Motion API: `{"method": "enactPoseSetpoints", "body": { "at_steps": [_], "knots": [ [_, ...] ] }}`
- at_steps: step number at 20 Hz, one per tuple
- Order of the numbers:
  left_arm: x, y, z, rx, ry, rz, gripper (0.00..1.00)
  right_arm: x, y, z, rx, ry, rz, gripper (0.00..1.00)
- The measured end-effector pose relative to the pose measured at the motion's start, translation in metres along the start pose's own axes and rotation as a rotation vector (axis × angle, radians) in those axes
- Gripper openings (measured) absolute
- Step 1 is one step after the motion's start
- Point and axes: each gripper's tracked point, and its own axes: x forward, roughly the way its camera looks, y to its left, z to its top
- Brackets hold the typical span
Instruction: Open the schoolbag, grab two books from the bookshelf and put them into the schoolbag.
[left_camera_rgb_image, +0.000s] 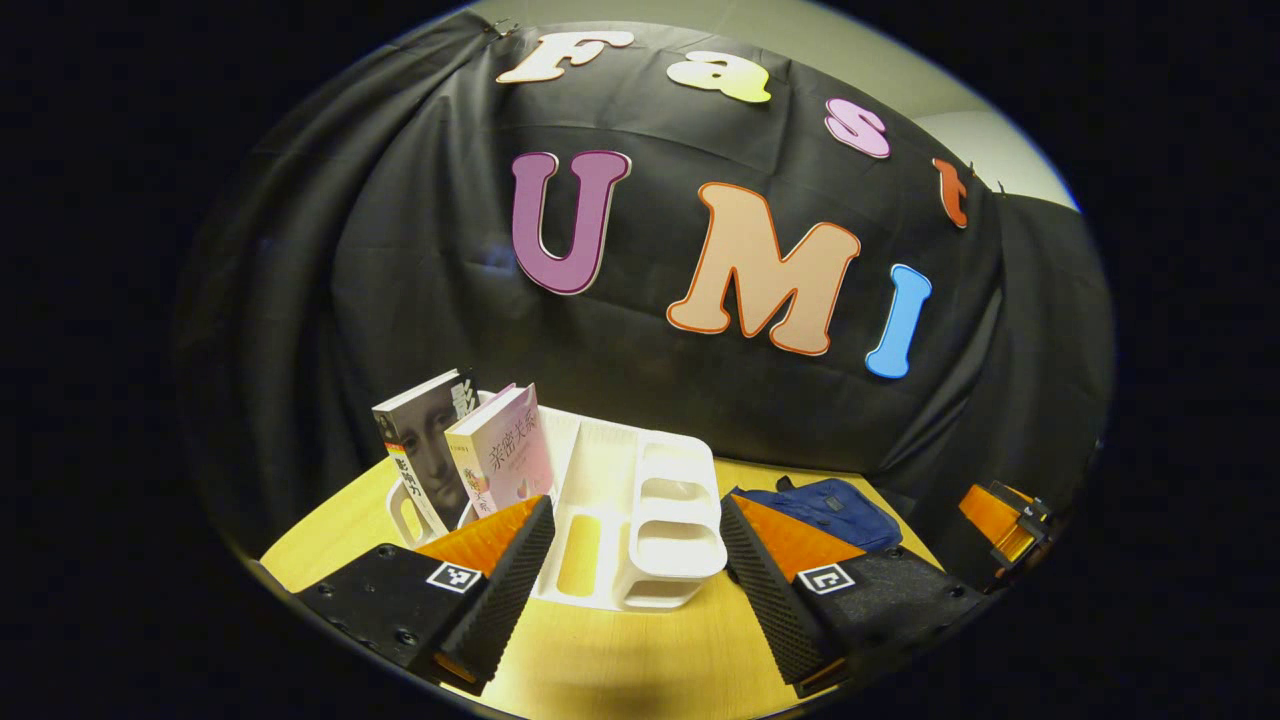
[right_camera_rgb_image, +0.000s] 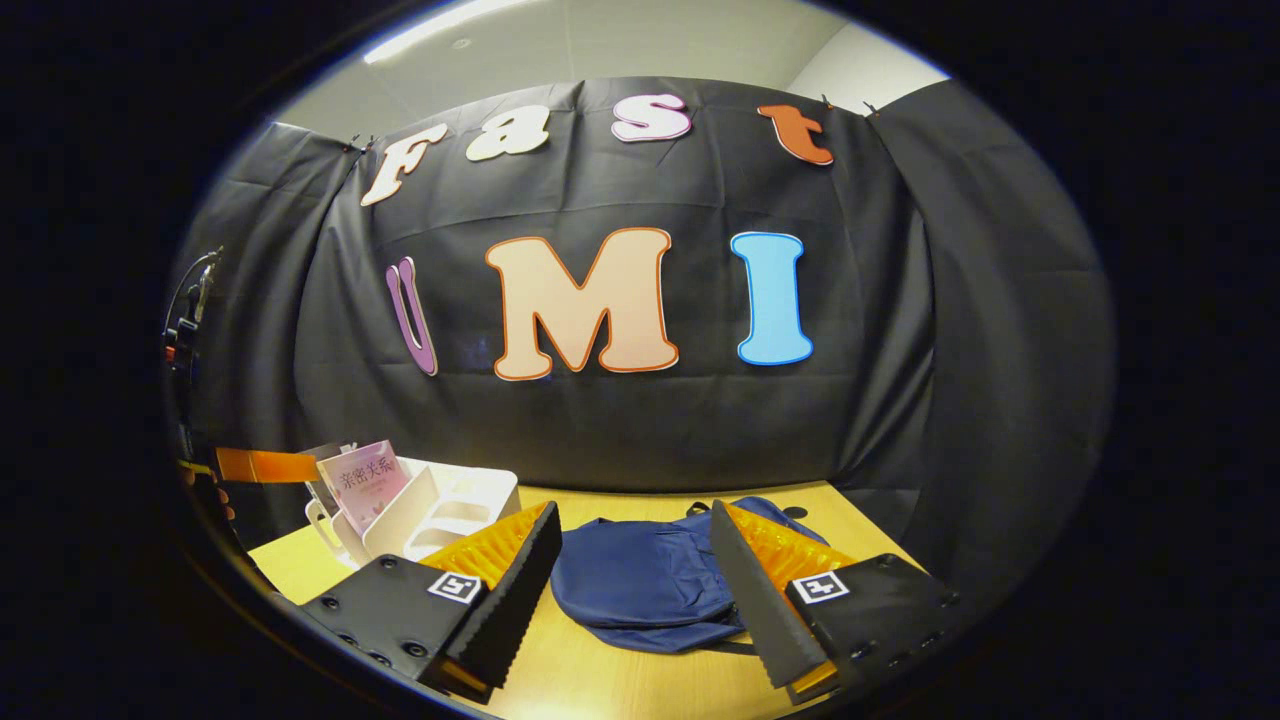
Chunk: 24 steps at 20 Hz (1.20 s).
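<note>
Between the spread jaws of the right gripper (right_camera_rgb_image: 630, 590) the schoolbag (right_camera_rgb_image: 650, 585) is seen lying flat on the table (right_camera_rgb_image: 860, 525), apparently still closed (no zipper pull can be made out). Ahead of the left gripper (left_camera_rgb_image: 635, 575), likewise apart and empty, the bookshelf (left_camera_rgb_image: 640, 510) is framed, two books (left_camera_rgb_image: 470, 465) left of its jaws. Opening is judged the step in hand; the zipper must be found first.

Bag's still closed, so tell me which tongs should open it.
Right. The right tongs are open and point straight at the bag, which lies between their fingers. The left tongs face the bookshelf instead.
</note>
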Motion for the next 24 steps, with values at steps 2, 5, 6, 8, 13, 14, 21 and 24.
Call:
{"method": "enactPoseSetpoints", "body": {
  "at_steps": [2, 5, 6, 8, 13, 14, 21, 24],
  "knots": [
    [-0.002, 0.000, 0.001, 0.008, -0.008, 0.018, 0.98, 0.002, -0.004, -0.003, -0.013, 0.002, -0.005, 0.95],
    [-0.006, 0.004, 0.002, 0.021, -0.012, 0.043, 0.98, 0.006, -0.013, -0.012, -0.062, 0.011, -0.022, 0.94],
    [-0.008, 0.007, 0.001, 0.026, -0.011, 0.053, 0.98, 0.008, -0.014, -0.015, -0.094, 0.015, -0.028, 0.95],
    [-0.011, 0.014, 0.000, 0.034, -0.005, 0.072, 0.98, 0.011, -0.018, -0.025, -0.177, 0.025, -0.040, 0.97],
    [-0.020, 0.033, 0.001, 0.044, -0.001, 0.137, 0.98, 0.023, -0.013, -0.055, -0.359, 0.052, -0.015, 0.99],
    [-0.022, 0.037, 0.001, 0.040, -0.004, 0.151, 0.98, 0.025, -0.012, -0.063, -0.384, 0.055, -0.007, 0.99],
    [-0.029, 0.049, -0.003, -0.017, 0.016, 0.195, 0.98, 0.046, -0.024, -0.117, -0.506, 0.131, -0.056, 0.98],
    [-0.032, 0.051, -0.005, 0.004, 0.021, 0.199, 0.98, 0.054, -0.029, -0.139, -0.652, 0.160, -0.060, 0.93]
  ]
}}
